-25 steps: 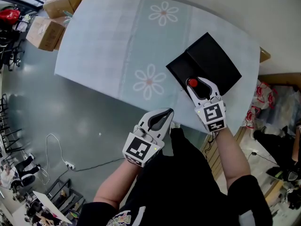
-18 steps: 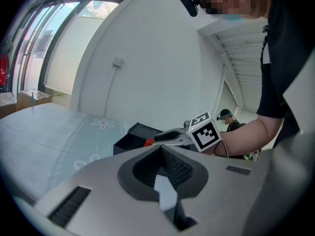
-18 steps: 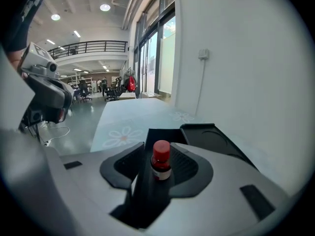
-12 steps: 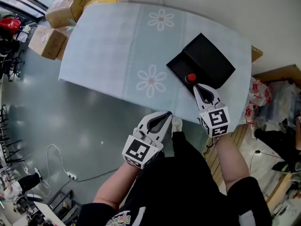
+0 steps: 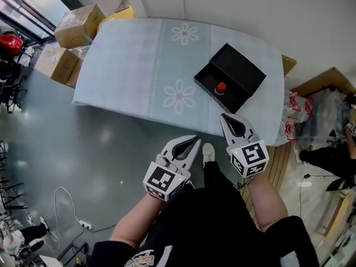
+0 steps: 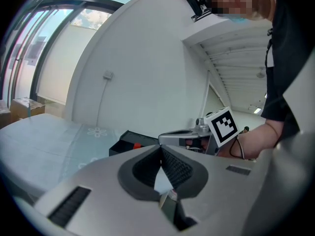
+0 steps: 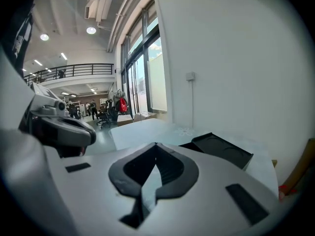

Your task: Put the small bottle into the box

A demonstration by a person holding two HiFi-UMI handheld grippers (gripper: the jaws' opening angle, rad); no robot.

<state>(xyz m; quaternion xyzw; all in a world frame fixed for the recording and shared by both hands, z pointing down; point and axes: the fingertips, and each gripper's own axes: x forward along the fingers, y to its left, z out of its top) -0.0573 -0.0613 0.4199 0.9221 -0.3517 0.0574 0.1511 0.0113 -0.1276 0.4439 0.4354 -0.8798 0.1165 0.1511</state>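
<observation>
The small bottle, red-capped, stands inside the open black box on the flowered pale-blue table. My right gripper is off the table's near edge, short of the box, shut with nothing between its jaws. My left gripper hangs lower left over the floor, also shut and empty. In the left gripper view the closed tips point toward the box, with the red cap showing. In the right gripper view the jaws meet, and the box lies ahead on the right.
Cardboard boxes crowd the table's far left corner, one more on the floor. A cable trails over the grey floor. Bags and wooden boards sit right of the table. My shoe shows between the grippers.
The right gripper has drawn back from the box toward my body and its jaws have closed; the bottle stays in the box. The left gripper has hardly moved.
</observation>
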